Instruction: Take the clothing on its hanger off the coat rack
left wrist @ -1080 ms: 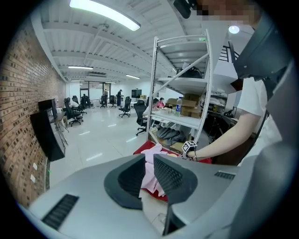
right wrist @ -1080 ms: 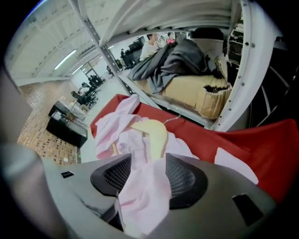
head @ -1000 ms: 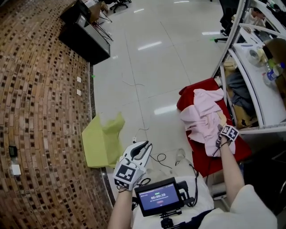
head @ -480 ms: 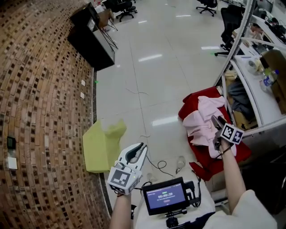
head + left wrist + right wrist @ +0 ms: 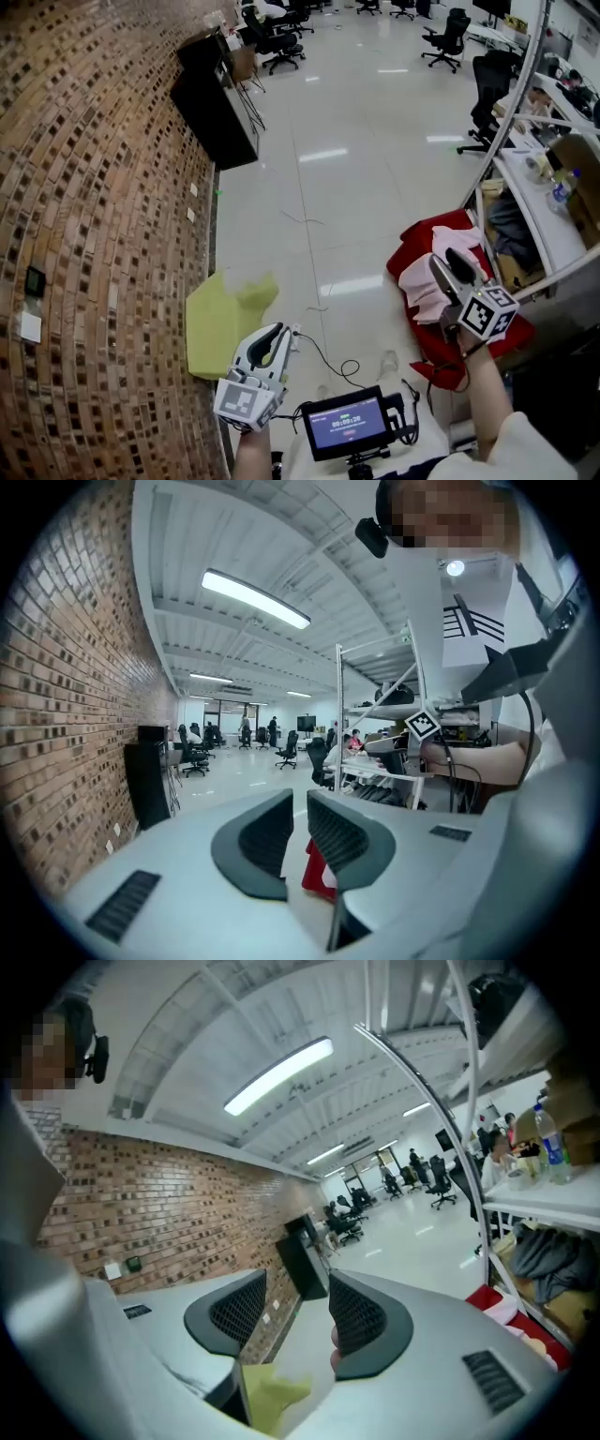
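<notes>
Right gripper (image 5: 453, 272), empty, jaws wide but closing, near the pink garment (image 5: 417, 283): withdraw without snagging it. Left gripper (image 5: 277, 337), narrow and empty, well left of the garment.

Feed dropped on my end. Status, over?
Left gripper open, empty. Right gripper empty, jaws closing, by the pink clothing. Clothing lies on red cloth, no hanger visible. Nothing in the way.

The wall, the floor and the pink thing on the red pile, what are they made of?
The wall looks like rough brown brick with pale joints. The floor seems smooth glossy tile: lamps mirror in it. The pink thing is probably soft cloth; it lies crumpled.
</notes>
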A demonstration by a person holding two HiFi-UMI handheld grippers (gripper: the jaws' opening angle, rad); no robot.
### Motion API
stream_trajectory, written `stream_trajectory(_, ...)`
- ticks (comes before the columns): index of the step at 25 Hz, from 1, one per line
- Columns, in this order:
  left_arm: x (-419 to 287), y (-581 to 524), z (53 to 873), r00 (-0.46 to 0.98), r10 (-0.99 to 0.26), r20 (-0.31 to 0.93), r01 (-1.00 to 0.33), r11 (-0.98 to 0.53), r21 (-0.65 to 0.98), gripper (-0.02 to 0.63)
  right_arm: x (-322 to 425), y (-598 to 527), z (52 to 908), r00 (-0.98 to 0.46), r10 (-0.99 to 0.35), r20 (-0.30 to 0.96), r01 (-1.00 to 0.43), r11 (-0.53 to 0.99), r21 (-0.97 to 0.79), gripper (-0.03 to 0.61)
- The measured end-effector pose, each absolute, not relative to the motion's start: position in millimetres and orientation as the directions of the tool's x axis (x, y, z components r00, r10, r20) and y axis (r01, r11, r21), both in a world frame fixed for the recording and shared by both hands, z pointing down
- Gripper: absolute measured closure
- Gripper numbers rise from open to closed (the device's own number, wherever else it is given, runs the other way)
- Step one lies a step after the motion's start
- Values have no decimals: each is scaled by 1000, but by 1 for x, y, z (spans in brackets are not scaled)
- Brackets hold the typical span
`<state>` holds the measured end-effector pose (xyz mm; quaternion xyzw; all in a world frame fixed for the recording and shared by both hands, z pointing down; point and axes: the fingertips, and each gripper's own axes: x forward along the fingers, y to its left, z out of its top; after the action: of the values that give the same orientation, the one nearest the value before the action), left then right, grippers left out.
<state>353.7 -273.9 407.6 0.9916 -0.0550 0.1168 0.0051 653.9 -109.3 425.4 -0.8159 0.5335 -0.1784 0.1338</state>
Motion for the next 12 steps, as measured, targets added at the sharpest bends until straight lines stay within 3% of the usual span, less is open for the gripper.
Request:
stream_trajectory(6, 247, -321, 383, 967, -165, 192, -176, -984, 38, 565, 521, -174, 349, 233, -969, 78, -930, -246, -273, 365)
stream_trajectory(12, 166, -361, 379, 961, -238, 139, -245, -969, 34, 565, 418, -220, 334, 126, -991, 41, -979, -131, -157, 365)
